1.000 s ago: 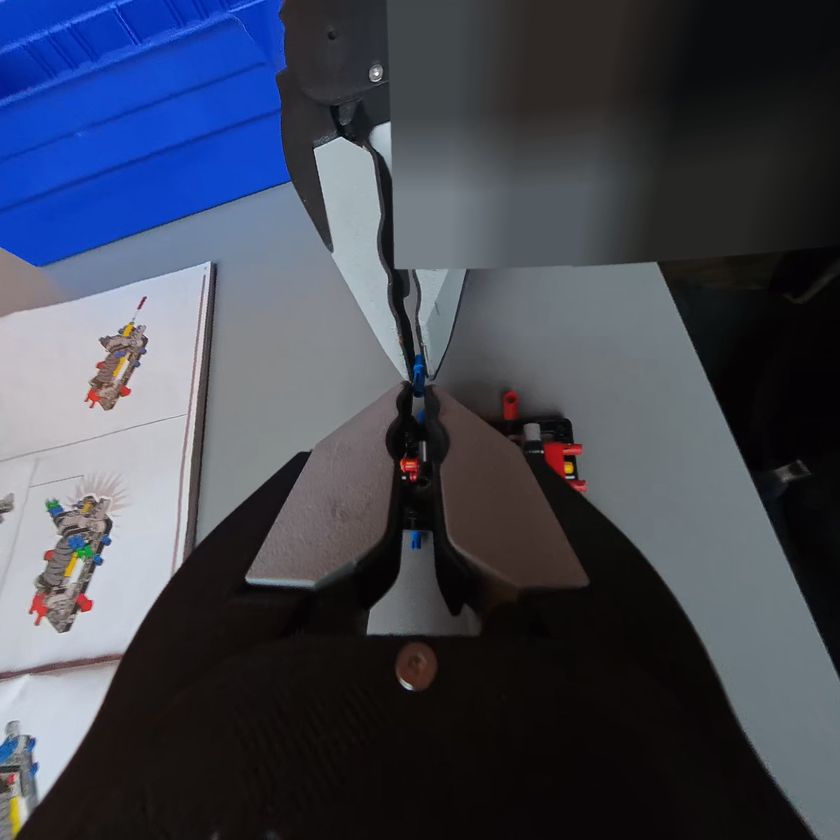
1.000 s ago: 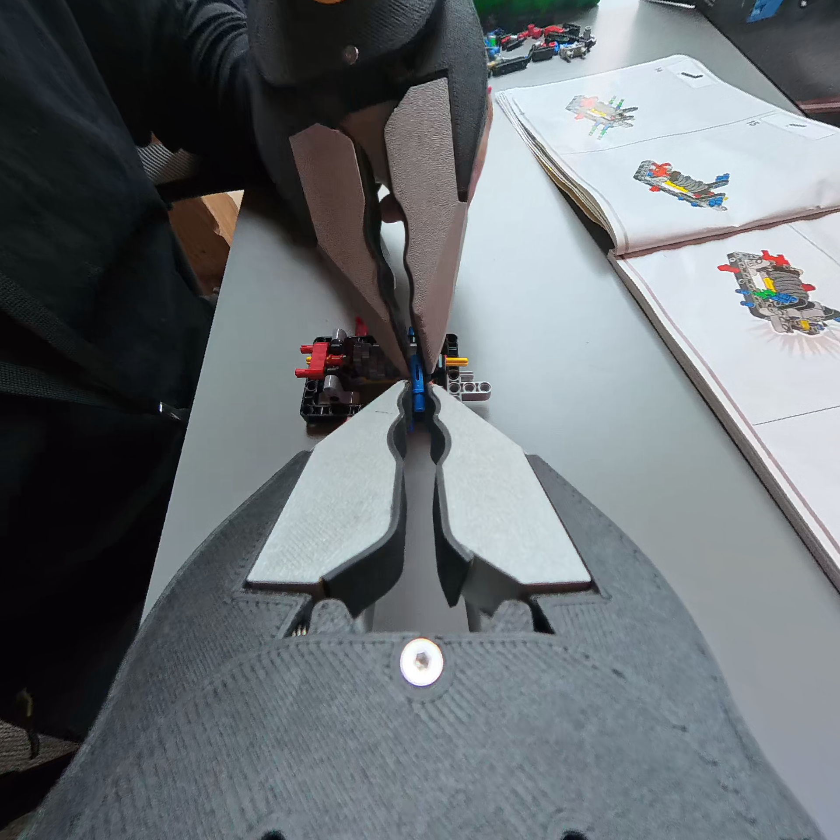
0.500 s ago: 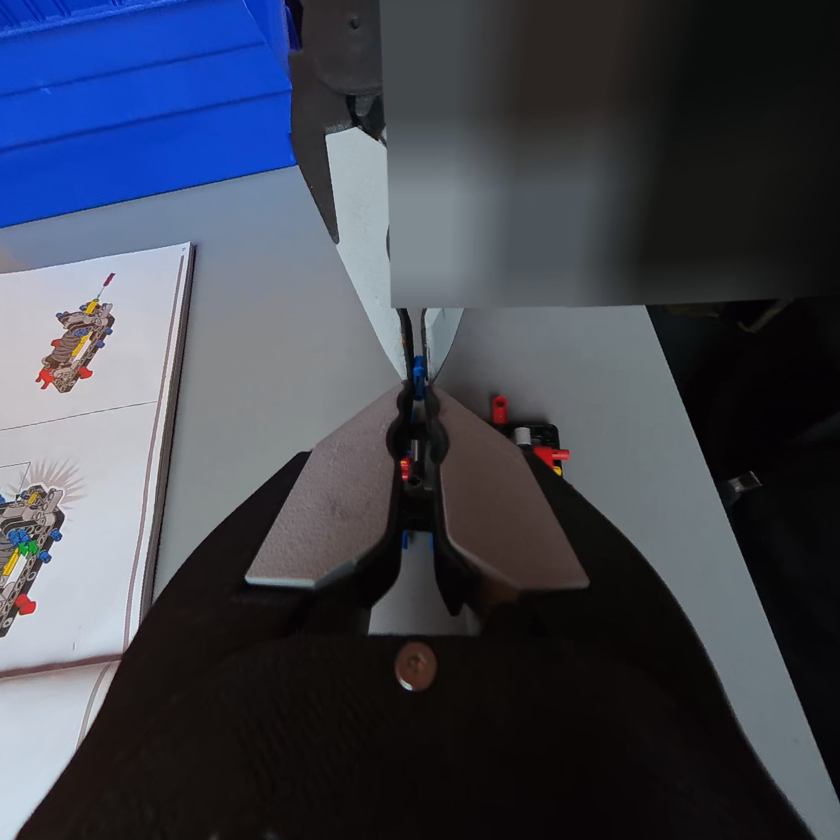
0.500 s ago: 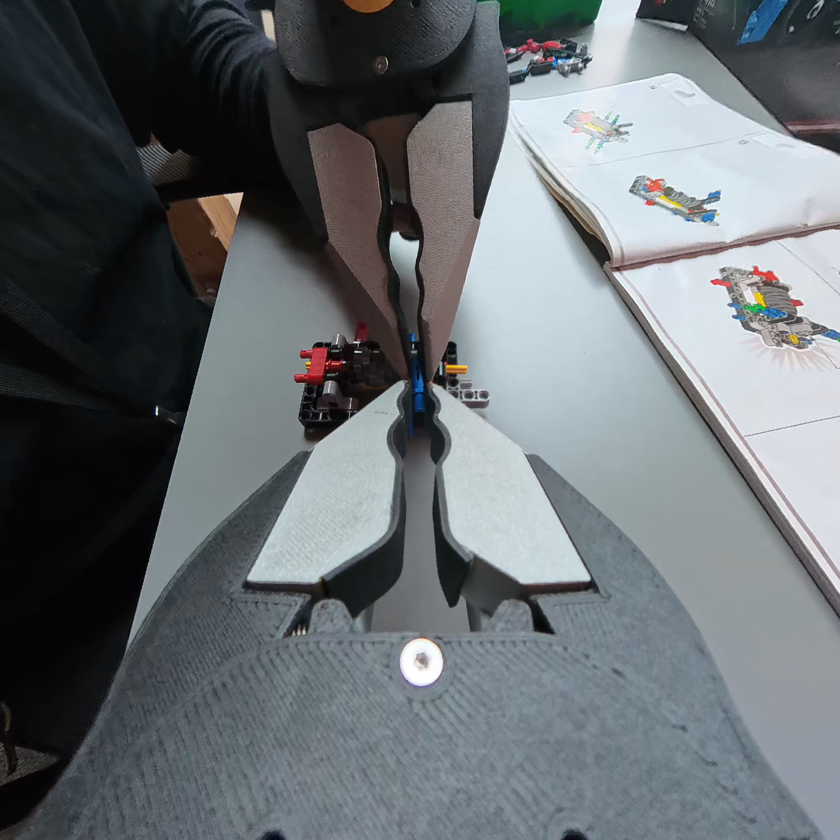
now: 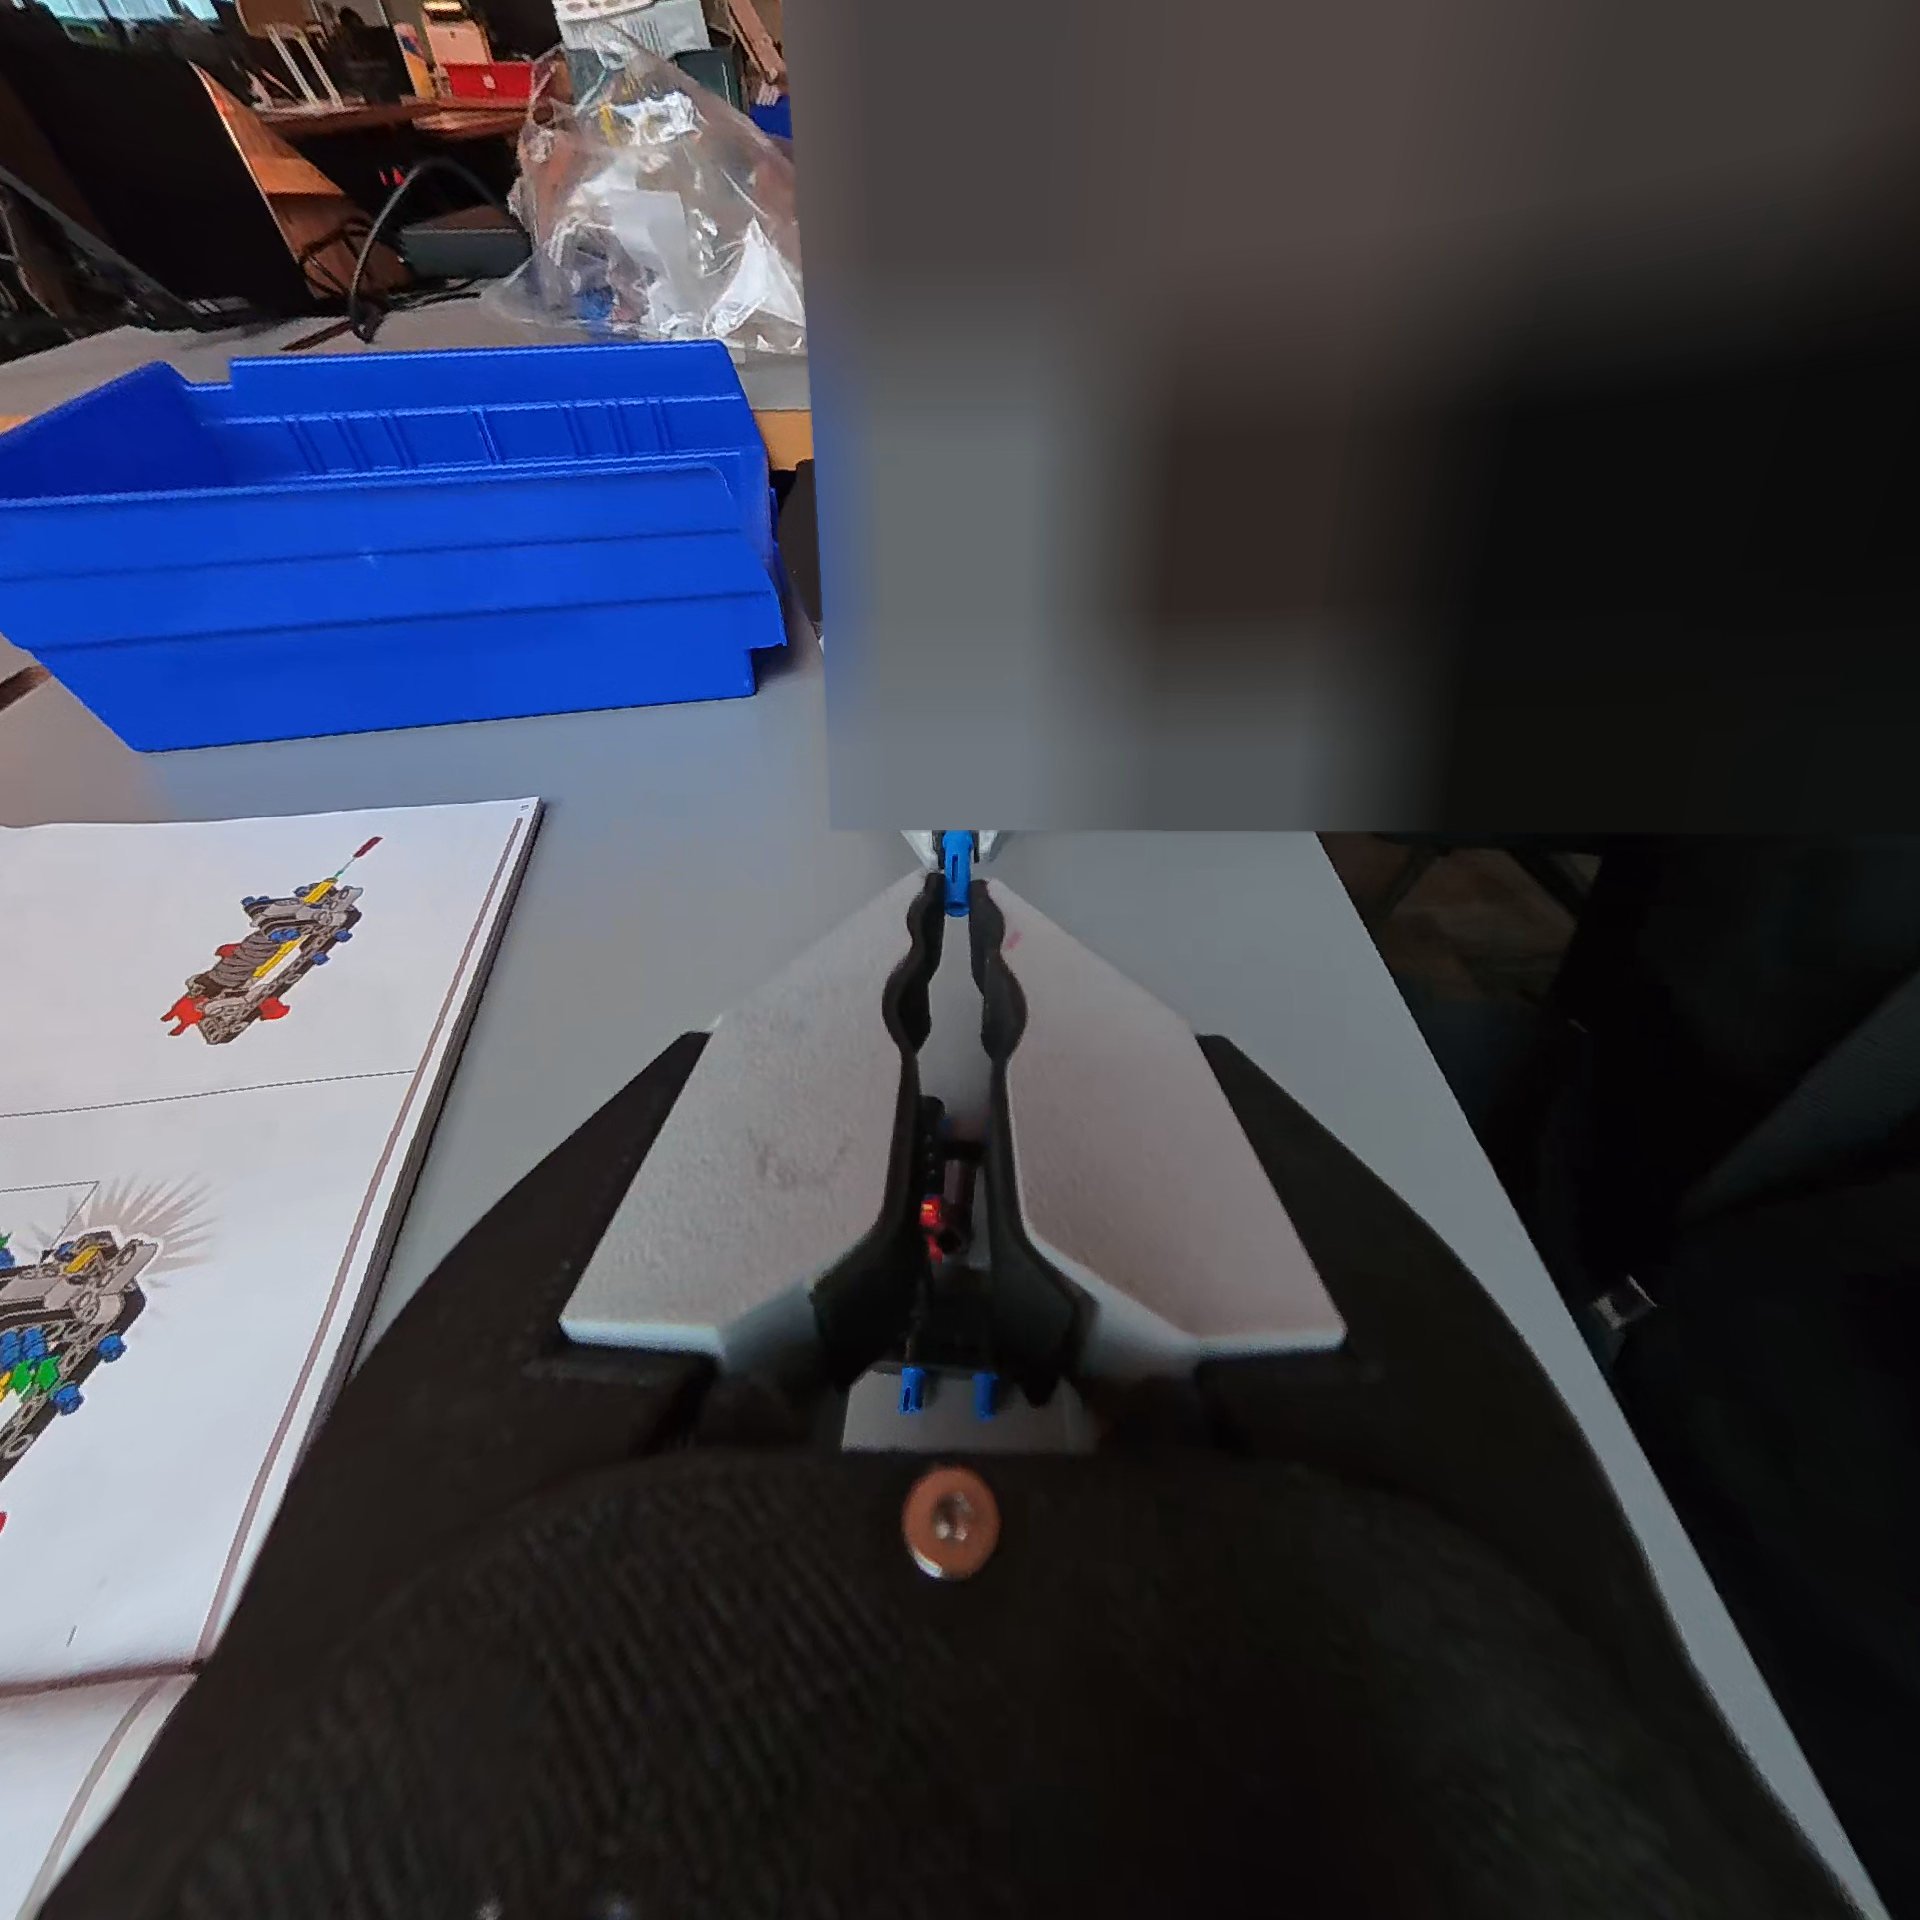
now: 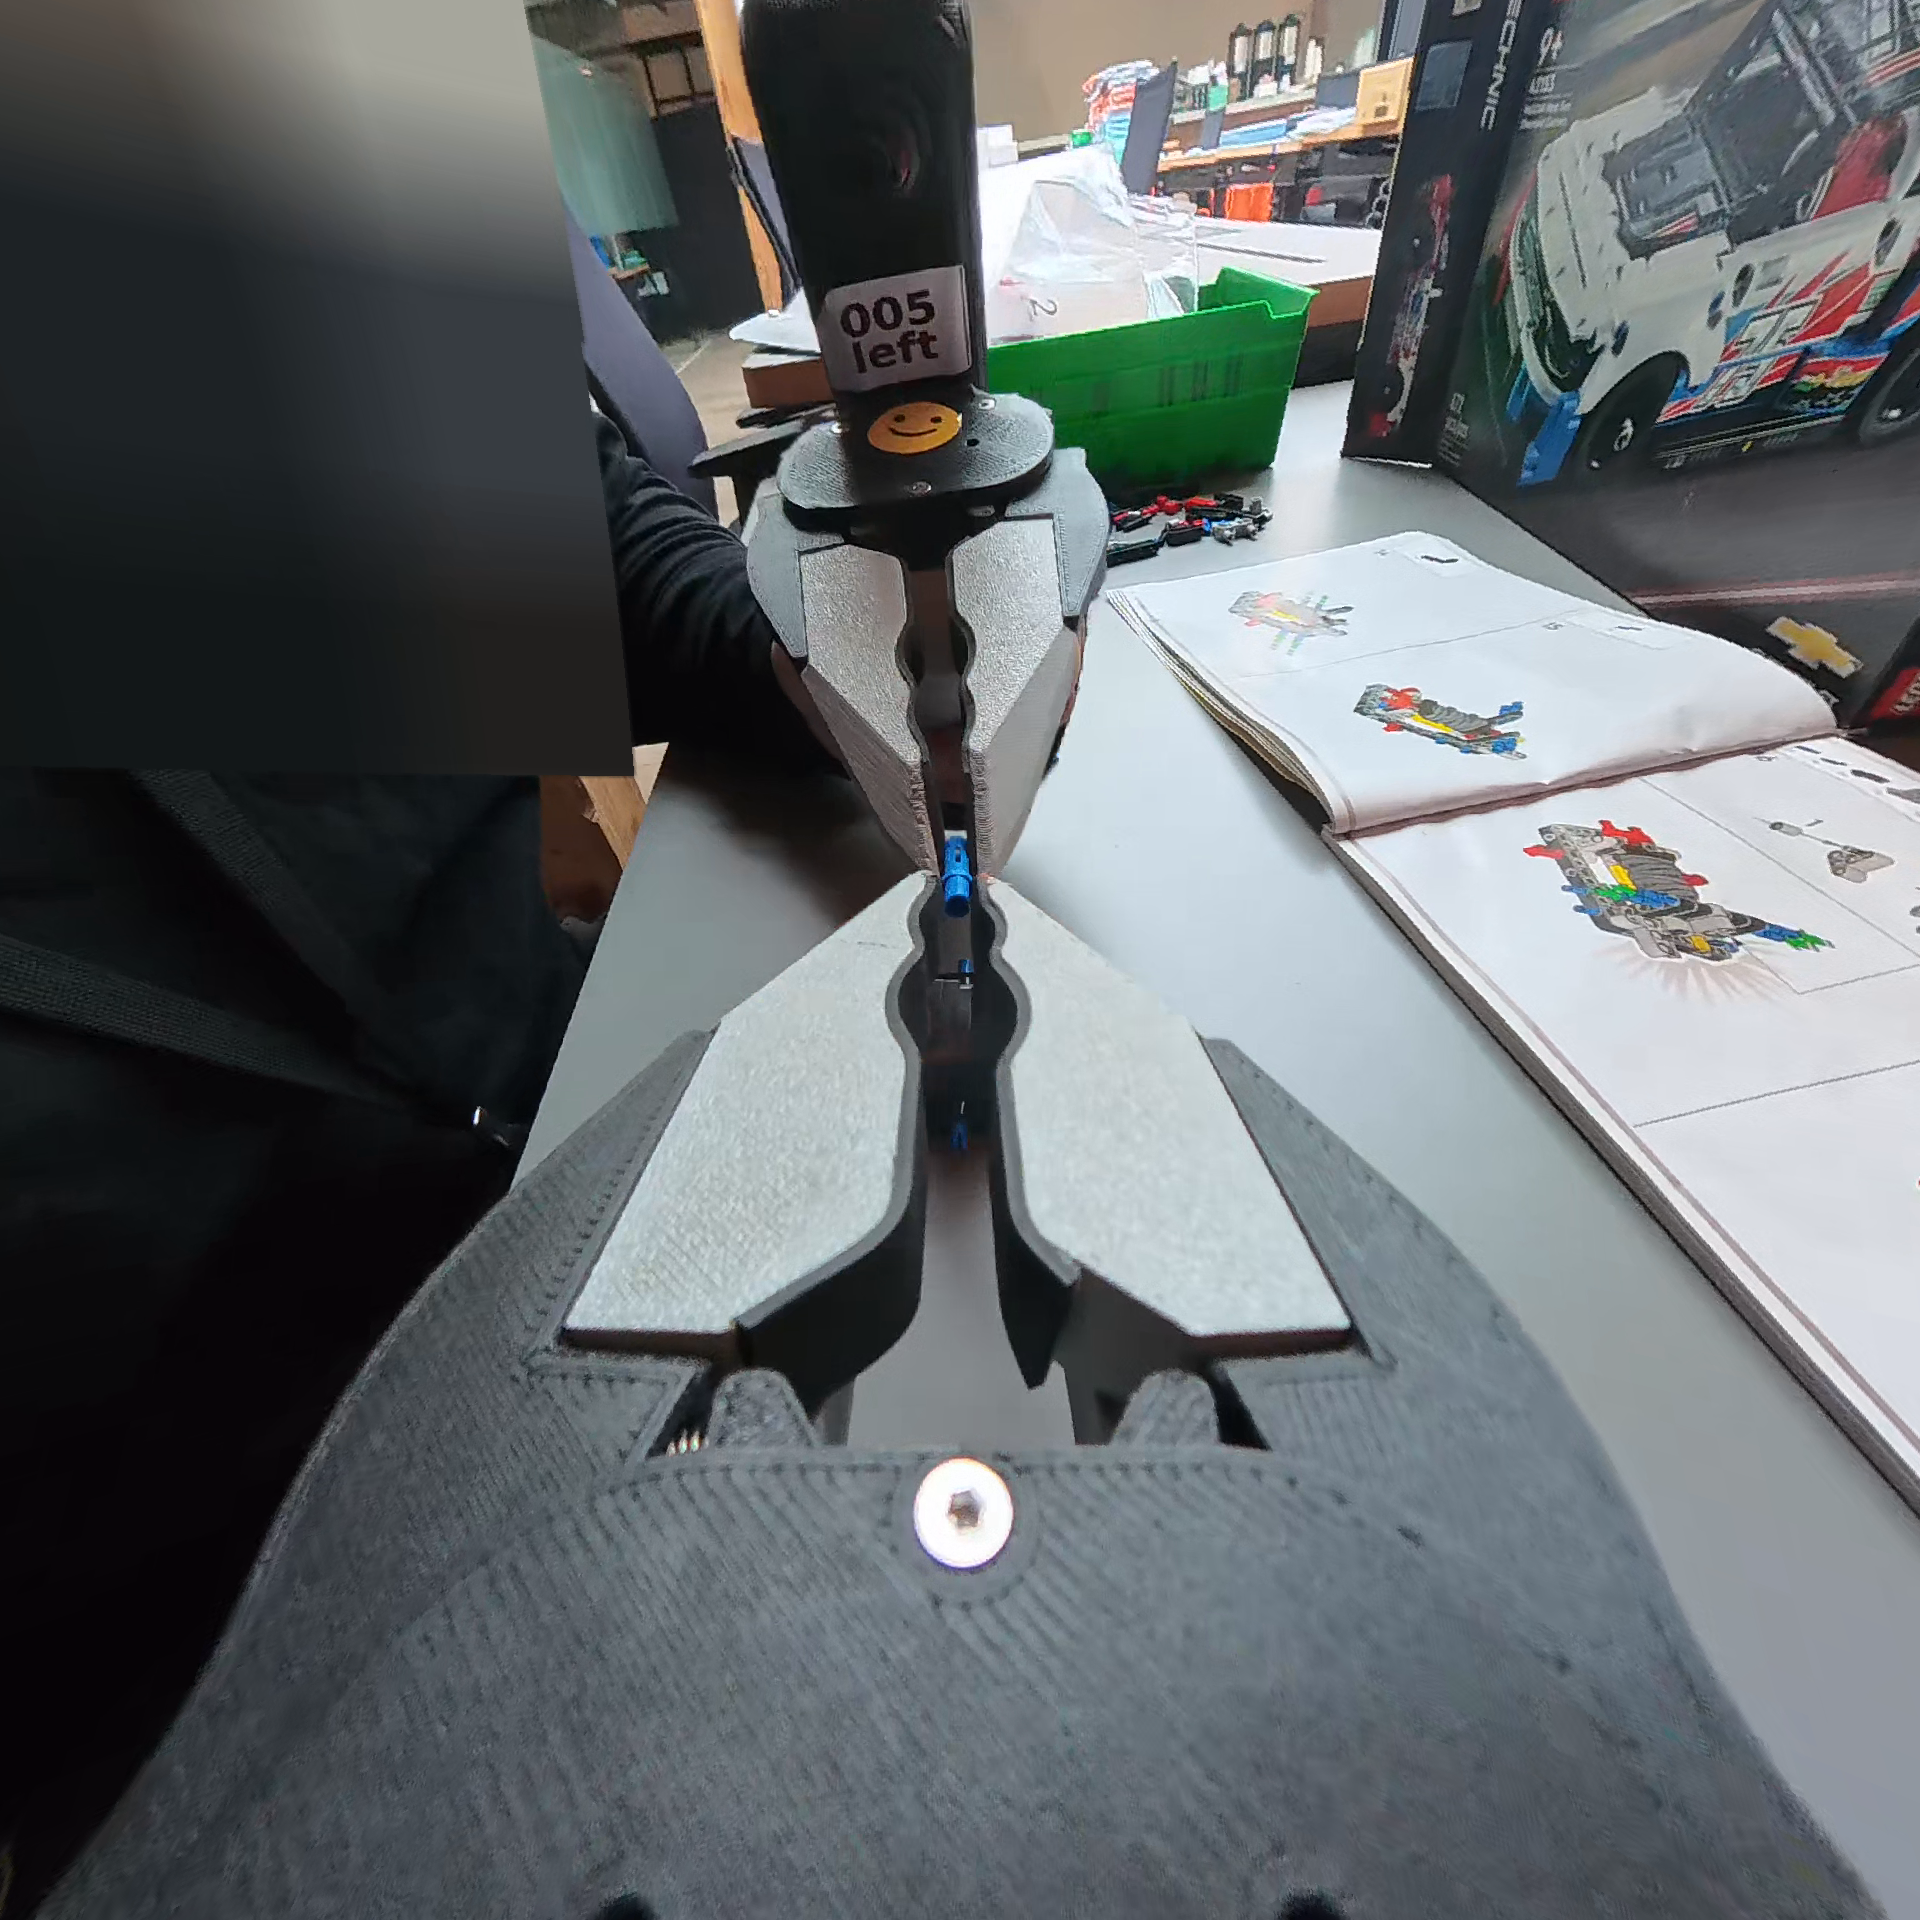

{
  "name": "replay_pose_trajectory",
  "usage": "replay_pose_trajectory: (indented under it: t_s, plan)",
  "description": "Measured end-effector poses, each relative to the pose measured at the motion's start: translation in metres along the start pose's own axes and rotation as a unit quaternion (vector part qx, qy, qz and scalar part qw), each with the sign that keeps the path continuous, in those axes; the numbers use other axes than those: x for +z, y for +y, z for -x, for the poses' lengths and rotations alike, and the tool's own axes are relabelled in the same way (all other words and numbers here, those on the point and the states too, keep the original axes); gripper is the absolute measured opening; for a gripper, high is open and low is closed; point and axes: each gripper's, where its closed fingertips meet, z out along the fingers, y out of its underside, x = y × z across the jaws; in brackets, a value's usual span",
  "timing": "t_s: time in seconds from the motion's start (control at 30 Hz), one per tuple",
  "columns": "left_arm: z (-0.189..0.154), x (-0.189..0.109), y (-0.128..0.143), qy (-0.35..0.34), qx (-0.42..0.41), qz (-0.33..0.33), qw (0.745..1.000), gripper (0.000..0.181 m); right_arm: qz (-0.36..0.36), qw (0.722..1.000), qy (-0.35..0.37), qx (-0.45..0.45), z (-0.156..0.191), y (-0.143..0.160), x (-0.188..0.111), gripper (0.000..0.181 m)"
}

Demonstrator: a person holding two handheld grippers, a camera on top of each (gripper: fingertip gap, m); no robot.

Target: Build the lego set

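Above the grey counter [image 6: 1195, 935], the left tool [image 6: 951, 831] and right tool [image 6: 954, 904] meet tip to tip, both pinching one small blue pin [image 6: 954, 878]. If either twists or loosens early, the pin likely drops onto the dark lego assembly [image 5: 951, 1195] beneath.

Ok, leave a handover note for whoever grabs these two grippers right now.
Left gripper: jaws closed on one end of the blue pin.
Right gripper: jaws closed on the other end, tip to tip with the left.
Partly built model sits below the tips; booklet lies open alongside; loose parts lie by the green bin.
Done: pin picked up.
Left: probably settle it in one gripper, press it into the model, then continue the build.
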Motion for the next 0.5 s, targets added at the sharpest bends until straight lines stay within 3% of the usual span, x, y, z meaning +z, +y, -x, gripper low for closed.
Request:
replay_pose_trajectory:
  t_s: [0.3,0.5]
  plan:
    - [0.001,0.004,0.008,-0.005,-0.006,0.023,1.000,0.002,-0.001,1.000,-0.009,0.021,-0.001,0.001,0.001,0.001]
    - [0.003,0.004,0.015,-0.019,0.010,0.055,0.998,0.002,0.026,0.999,0.021,-0.019,-0.004,0.008,0.003,0.002]
